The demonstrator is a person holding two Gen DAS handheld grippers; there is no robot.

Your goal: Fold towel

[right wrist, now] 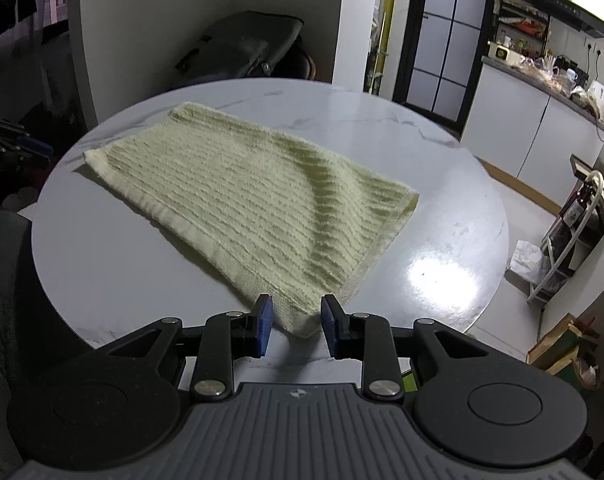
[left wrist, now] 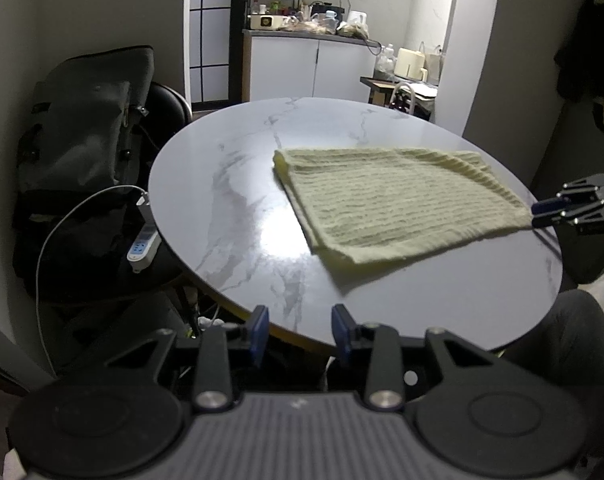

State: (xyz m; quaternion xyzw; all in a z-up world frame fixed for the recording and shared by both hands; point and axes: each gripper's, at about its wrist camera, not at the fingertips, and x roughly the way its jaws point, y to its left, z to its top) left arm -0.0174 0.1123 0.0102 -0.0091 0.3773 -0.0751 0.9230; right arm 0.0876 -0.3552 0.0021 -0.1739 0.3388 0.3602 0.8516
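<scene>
A pale yellow towel lies on a round marble table between two handheld grippers.

At the left, the left gripper [left wrist: 300, 330] hovers at the table [left wrist: 230, 200] edge, jaws partly apart and empty, well short of the towel [left wrist: 385, 196]. The towel looks already folded once, judging by its doubled edges, and lies flat. At the right, the right gripper [right wrist: 294, 326] has its partly parted pads either side of the towel's near corner; whether they pinch it cannot be told. A further fold likely remains.
</scene>
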